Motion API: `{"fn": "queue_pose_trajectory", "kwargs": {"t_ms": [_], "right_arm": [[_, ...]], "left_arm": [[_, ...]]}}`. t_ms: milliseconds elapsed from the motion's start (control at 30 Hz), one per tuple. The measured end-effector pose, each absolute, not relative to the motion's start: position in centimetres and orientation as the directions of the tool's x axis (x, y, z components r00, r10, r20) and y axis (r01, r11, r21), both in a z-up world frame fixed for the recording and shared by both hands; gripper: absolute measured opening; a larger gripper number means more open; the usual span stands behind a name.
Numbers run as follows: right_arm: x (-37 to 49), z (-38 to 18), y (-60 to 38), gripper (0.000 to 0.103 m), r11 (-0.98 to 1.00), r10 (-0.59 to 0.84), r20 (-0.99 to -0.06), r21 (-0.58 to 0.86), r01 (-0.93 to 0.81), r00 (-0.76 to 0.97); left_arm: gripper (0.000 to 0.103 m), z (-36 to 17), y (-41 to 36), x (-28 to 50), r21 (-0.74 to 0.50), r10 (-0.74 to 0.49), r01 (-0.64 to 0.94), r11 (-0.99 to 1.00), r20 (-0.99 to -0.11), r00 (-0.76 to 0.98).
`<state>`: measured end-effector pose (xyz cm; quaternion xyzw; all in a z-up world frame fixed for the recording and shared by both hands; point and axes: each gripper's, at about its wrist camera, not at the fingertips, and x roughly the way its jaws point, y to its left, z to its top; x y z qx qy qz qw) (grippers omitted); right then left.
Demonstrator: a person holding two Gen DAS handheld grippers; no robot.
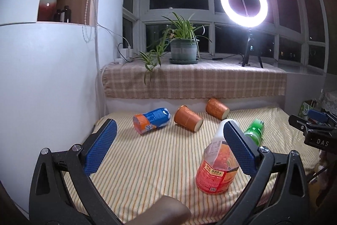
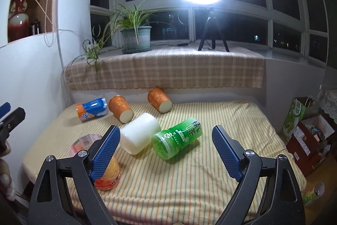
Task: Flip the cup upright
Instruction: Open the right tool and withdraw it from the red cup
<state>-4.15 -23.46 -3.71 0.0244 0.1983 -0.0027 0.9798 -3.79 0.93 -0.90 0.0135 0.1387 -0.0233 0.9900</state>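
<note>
Six cups [image 2: 177,139] lie toppled (both tongs [image 2: 166,151] agape).

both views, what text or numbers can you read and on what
"888": label of the red bottle
"DAS": black body of the right tool
"绿茶": green bottle
Blue and orange bottle: letters partly hidden, unreadable
Green box: print blurred
Orange cups: pattern too small

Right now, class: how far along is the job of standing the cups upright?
Done: nothing; all six cups lie on their sides on the striped mat. In hand: nothing; the left tongs and right tongs are open and empty. Left: the green cup, white cup, two brown cups, orange-blue cup and red cup.
</note>
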Motion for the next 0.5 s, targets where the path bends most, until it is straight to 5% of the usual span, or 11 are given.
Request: {"fn": "queue_pose_trajectory", "kwargs": {"t_ms": [500], "right_arm": [[-4.58, -4.01, -23.52, 0.092, 0.999, 0.002, -0.379, 0.051, 0.019, 0.925]], "left_arm": [[0.103, -0.95, 0.73, -3.54, 0.014, -0.011, 0.017, 1.000, -0.299, 0.954]]}}
